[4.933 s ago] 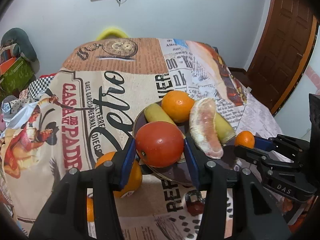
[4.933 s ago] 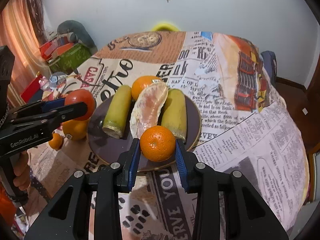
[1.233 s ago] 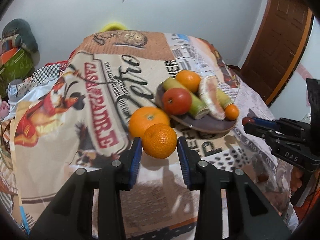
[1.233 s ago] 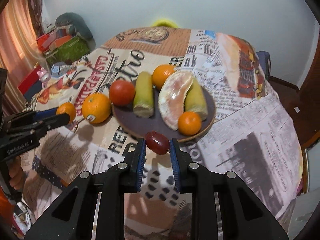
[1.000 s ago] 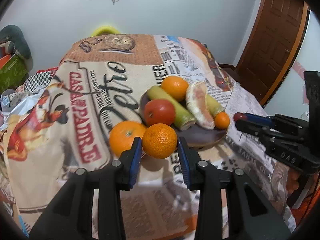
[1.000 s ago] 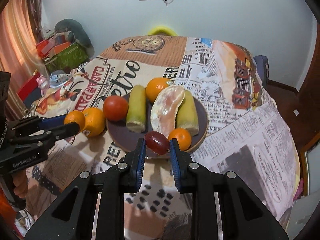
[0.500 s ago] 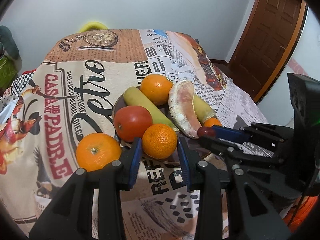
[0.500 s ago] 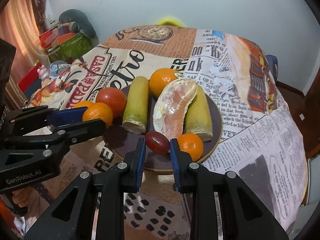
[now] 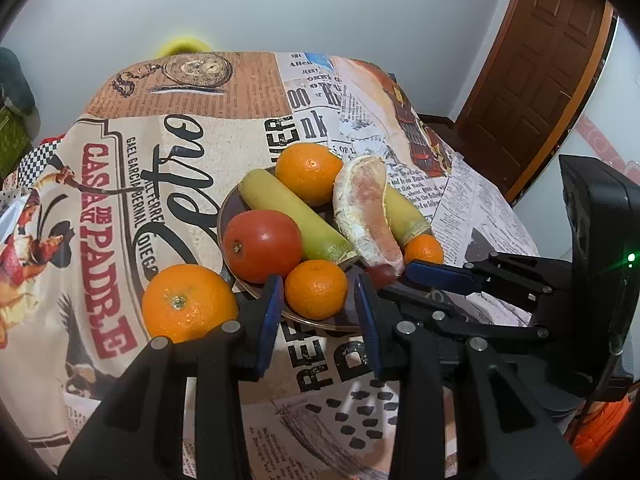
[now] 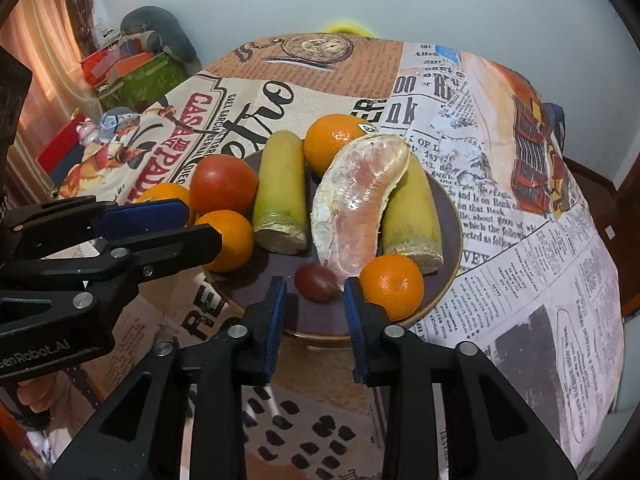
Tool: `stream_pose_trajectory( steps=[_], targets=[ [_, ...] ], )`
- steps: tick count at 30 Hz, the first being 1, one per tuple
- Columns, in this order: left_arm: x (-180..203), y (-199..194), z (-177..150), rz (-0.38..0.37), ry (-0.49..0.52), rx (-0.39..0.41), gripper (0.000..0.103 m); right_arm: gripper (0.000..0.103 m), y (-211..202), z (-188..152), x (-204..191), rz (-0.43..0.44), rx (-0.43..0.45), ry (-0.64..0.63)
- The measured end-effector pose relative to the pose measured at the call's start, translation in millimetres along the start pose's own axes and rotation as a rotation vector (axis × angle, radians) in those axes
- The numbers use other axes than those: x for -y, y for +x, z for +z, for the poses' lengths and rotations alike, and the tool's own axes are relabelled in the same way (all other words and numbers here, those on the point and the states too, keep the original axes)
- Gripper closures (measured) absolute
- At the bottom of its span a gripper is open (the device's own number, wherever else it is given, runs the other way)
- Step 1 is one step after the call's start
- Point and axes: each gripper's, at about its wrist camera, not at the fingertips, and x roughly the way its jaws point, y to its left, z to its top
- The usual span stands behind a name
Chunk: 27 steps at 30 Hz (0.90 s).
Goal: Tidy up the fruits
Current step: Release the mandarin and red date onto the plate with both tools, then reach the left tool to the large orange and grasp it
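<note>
Two grippers at the plate (image 10: 448, 216): left gripper (image 9: 318, 304) jaws parted around a mandarin (image 9: 316, 289) at its near-left rim; right gripper (image 10: 314, 300) jaws wide, grape (image 10: 317, 282) lying crosswise on the plate.

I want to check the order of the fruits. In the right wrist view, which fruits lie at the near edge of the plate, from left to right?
Mandarin beside the left hand-held gripper → dark red grape → small mandarin. The right hand-held gripper stands open just before the grape.
</note>
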Motion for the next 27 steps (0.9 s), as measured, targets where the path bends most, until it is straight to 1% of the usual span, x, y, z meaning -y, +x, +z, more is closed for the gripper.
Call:
stream_pose_trajectory(
  steps=[6, 8, 10, 11, 12, 15, 16, 18, 20, 23, 25, 27],
  targets=[
    [-6.3, -24.5, -3.4, 0.015, -0.006, 0.040, 0.067, 0.073, -11.2, -2.2, 0.7, -0.005, 0.020, 0.003],
    [-10.4, -32.9, -3.2, 0.033, -0.008, 0.052, 0.066, 0.071, -17.1, -3.3, 3.0, -0.003, 0.032, 0.012],
    [-17.6, -41.6, -3.0, 0.056, -0.017, 0.068, 0.063, 0.066, -22.6, -5.2, 5.8, -0.011, 0.049, 0.022],
    [-21.8, -45.1, -3.3, 0.069, -0.023, 0.074, 0.060, 0.064, -24.4, -6.1, 6.8, -0.021, 0.053, 0.024],
    [-26.3, -47.8, -3.9, 0.083, -0.028, 0.078, 0.056, 0.064, -26.3, -7.9, 8.2, -0.033, 0.054, 0.026],
    [-40.2, -51.5, -7.9, 0.127, -0.041, 0.079, 0.054, 0.064, -31.3, -13.9, 13.4, -0.037, 0.054, 0.040],
    [-45.0, -50.3, -9.6, 0.133, -0.048, 0.070, 0.054, 0.064, -32.6, -15.8, 14.9, -0.036, 0.054, 0.044],
    [-52.2, -45.3, -12.7, 0.133, -0.063, 0.051, 0.046, 0.063, -34.7, -20.1, 18.8, -0.038, 0.052, 0.053],
    [-57.6, -36.1, -15.1, 0.125, -0.076, 0.033, 0.042, 0.061, -35.0, -23.6, 22.8, -0.041, 0.049, 0.064],
    [-64.6, -16.7, -17.3, 0.120, -0.111, -0.017, 0.041, 0.056, -34.2, -27.5, 28.7, -0.048, 0.045, 0.075],
    [-66.6, -5.4, -17.8, 0.118, -0.122, -0.036, 0.041, 0.055, -31.9, -29.4, 33.7, -0.055, 0.038, 0.085],
    [-66.3, 1.8, -17.8, 0.133, -0.120, -0.036, 0.036, 0.055, -30.2, -30.3, 38.0, -0.052, 0.032, 0.095]
  ],
)
